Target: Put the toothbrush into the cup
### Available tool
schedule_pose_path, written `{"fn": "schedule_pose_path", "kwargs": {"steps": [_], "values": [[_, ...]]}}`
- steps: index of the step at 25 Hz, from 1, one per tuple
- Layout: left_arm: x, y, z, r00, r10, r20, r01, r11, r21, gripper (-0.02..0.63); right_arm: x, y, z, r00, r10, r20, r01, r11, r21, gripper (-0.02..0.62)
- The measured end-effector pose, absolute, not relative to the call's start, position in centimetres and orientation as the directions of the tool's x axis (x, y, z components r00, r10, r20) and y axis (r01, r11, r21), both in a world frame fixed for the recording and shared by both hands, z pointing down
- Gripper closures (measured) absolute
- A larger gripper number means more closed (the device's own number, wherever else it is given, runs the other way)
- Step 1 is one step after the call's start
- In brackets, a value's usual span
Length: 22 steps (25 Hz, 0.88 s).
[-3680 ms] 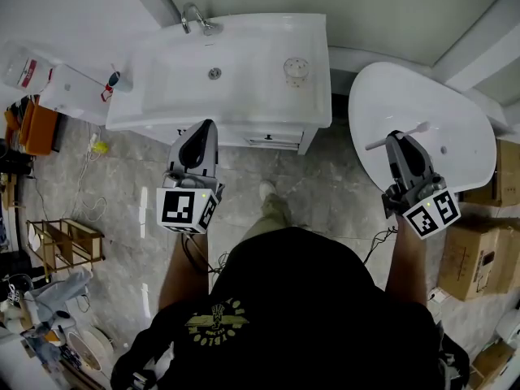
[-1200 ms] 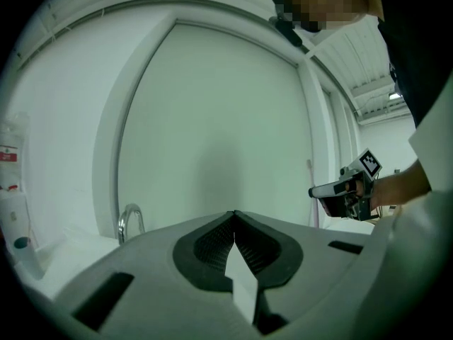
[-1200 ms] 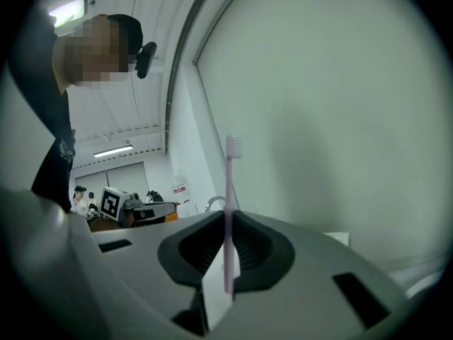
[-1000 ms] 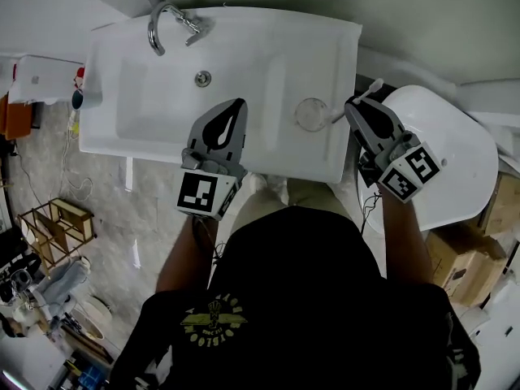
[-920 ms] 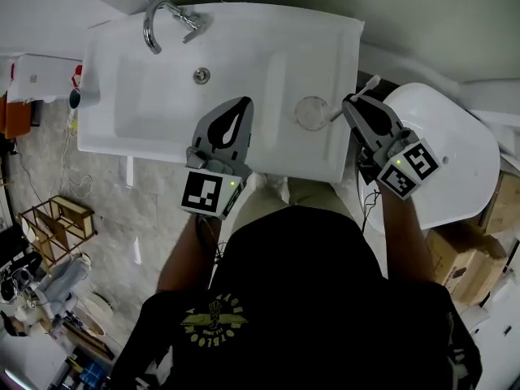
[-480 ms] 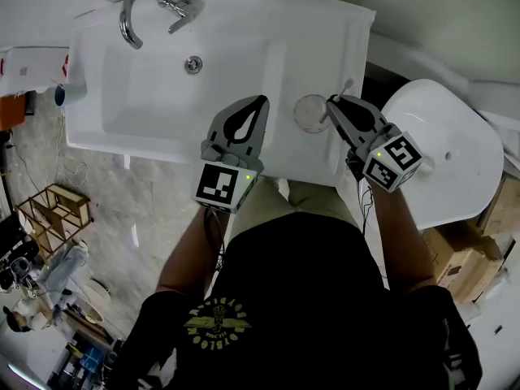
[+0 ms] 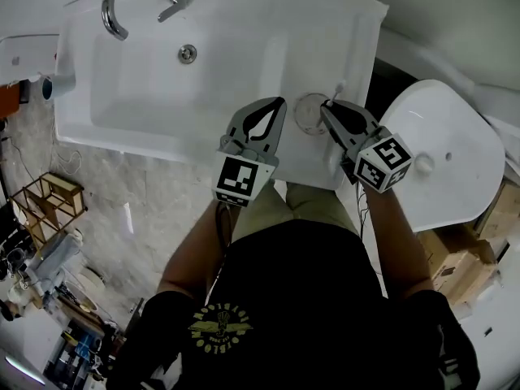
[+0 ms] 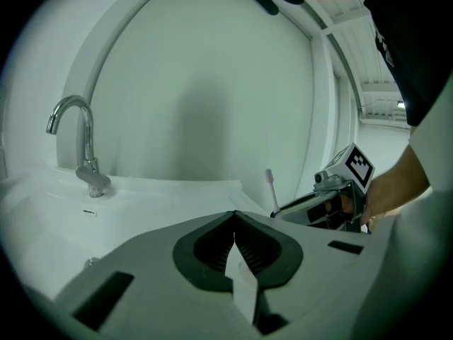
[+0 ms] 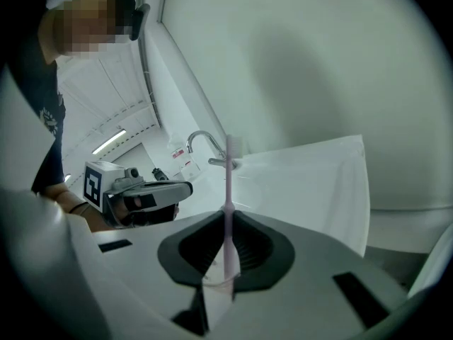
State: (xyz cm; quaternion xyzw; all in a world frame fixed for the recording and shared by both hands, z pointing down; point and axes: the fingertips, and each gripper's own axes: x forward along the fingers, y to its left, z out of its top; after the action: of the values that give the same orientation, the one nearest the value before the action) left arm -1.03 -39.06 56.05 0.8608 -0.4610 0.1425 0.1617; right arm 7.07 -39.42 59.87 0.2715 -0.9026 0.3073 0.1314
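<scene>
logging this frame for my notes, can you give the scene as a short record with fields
place: white sink with faucet
left gripper: jaws together, empty, just left of the cup
right gripper: shut on toothbrush, held upright, bristles up
cup: clear, on the sink ledge, at the right gripper's tips
task state: toothbrush not released; whether its lower end is inside the cup cannot be told

Two grippers: the left gripper (image 7: 279,102) and the right gripper (image 7: 325,106). One toothbrush (image 9: 228,190), held in the right gripper. One clear cup (image 7: 308,114), between the two gripper tips. One sink (image 7: 154,80) with one tap (image 7: 120,6), beyond the left gripper.
</scene>
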Motion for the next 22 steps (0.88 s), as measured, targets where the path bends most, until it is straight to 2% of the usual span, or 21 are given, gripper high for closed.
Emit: {"fn": "schedule_pose_path", "kwargs": {"steps": [9,22], "values": [[-0.4,-38.8,58.1,0.537,-0.729,0.426,-0.836,-0.526,0.154,0.595,6.8,-40.2,60.7,-0.793,-0.429,0.431,-0.599,0.674,-0.432,0.555],[-3.1,-37.8,52.3,0.529,-0.758,0.382,-0.841,-0.528,0.116,0.595,7.5,-38.9,58.4,-0.764,-0.451,0.461,-0.628,0.685,-0.37,0.554]]}}
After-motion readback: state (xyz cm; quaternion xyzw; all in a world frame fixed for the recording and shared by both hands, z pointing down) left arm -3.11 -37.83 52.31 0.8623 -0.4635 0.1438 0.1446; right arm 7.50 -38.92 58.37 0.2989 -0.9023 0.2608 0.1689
